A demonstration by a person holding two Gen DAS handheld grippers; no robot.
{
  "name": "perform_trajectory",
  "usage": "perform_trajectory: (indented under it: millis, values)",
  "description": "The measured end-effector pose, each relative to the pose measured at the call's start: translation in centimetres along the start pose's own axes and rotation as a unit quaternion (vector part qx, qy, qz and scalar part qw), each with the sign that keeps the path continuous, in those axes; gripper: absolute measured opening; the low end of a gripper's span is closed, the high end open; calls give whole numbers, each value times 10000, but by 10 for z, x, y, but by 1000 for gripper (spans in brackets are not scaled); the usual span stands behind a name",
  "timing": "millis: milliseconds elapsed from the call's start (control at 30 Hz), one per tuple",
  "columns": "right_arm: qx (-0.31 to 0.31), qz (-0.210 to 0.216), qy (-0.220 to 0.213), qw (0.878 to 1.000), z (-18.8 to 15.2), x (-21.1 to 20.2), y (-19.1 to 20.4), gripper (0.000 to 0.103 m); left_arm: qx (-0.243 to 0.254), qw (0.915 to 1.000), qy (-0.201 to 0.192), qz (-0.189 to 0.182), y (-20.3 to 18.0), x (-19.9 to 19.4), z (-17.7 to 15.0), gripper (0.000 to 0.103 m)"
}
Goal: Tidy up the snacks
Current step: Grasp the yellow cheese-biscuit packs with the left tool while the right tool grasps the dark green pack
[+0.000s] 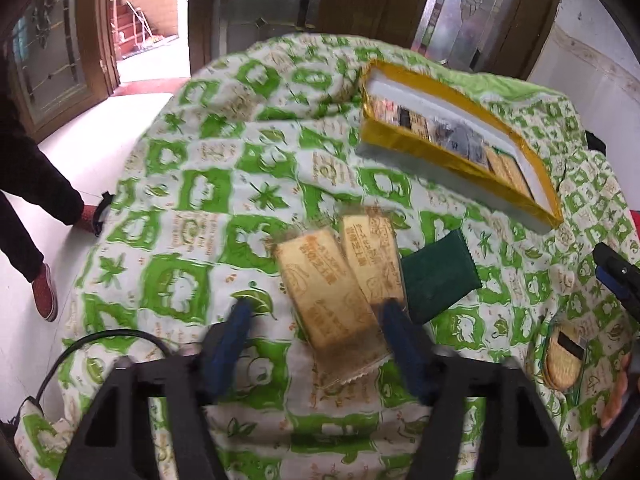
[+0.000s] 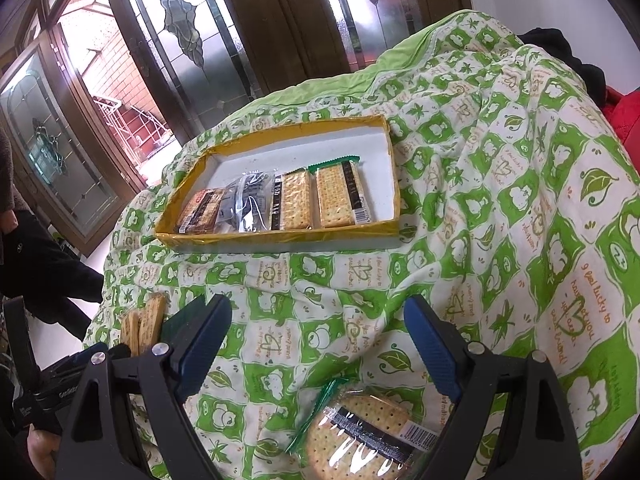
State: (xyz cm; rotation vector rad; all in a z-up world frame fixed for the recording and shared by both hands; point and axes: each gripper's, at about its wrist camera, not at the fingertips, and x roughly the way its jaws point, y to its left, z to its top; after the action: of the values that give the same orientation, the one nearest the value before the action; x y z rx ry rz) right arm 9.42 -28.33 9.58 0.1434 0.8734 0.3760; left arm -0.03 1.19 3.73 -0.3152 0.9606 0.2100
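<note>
Left wrist view is showing a worktop (image 1: 224, 184) draped in a soft, rumpled quilted cloth (image 1: 192, 240) printed in green and white checks with leaves. Toward the far right a shallow rectangular tray (image 1: 448, 168), edged in shiny yellow tape with a white floor, is sitting flat on the cloth; the right wrist view is showing it holding a neat row of wrapped snacks, among them two square cracker packs (image 2: 316, 199) in clear glossy film.

Still loose on the cloth are two flat tan biscuit packets (image 1: 340, 284) lying side by side, a dark green matte packet (image 1: 438, 276) touching their right edge, and a round cracker pack (image 2: 360, 436) in crinkly clear wrap.

Left hand-held gripper (image 1: 318, 312) is hanging wide open and empty, its blue-padded fingers straddling the near ends of the tan packets. Right hand-held gripper (image 2: 318, 322) is also gaping wide and holding nothing, poised just above the round pack.

Sorting looks partway done. Each picker likely needs lowering and closing on its thin, slippery packet, then carrying it to the tray's bare space.
</note>
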Motion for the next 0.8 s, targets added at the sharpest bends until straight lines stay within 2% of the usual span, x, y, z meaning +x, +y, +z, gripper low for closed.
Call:
perform_trajectory:
  millis: [100, 167, 267, 533, 667, 733, 767, 800]
  values:
    - [-38, 17, 86, 10000, 0, 4, 3, 88, -1, 10000, 47, 22, -1, 9, 1, 58]
    - [-93, 61, 214, 9997, -2, 8, 9, 88, 27, 10000, 10, 44, -2, 9, 1, 44]
    - [-299, 222, 482, 9981, -7, 18, 25, 88, 120, 9999, 24, 37, -1, 8, -1, 39]
    - [-1136, 466, 919, 9882, -16, 37, 81, 88, 195, 9997, -18, 122, 17, -3, -10, 35]
    - [-917, 701, 1382, 9837, -17, 55, 93, 87, 122, 9999, -7, -29, 25, -3, -10, 35]
    - [-854, 653, 1572, 9817, -17, 65, 99, 80, 150, 9999, -25, -45, 24, -2, -11, 35]
    - [-807, 616, 1682, 9805, -17, 69, 101, 71, 171, 9998, -36, -46, 23, -2, -11, 35]
    - [-704, 638, 1771, 9796, -17, 72, 103, 69, 185, 9998, -44, -43, 23, -2, -11, 35]
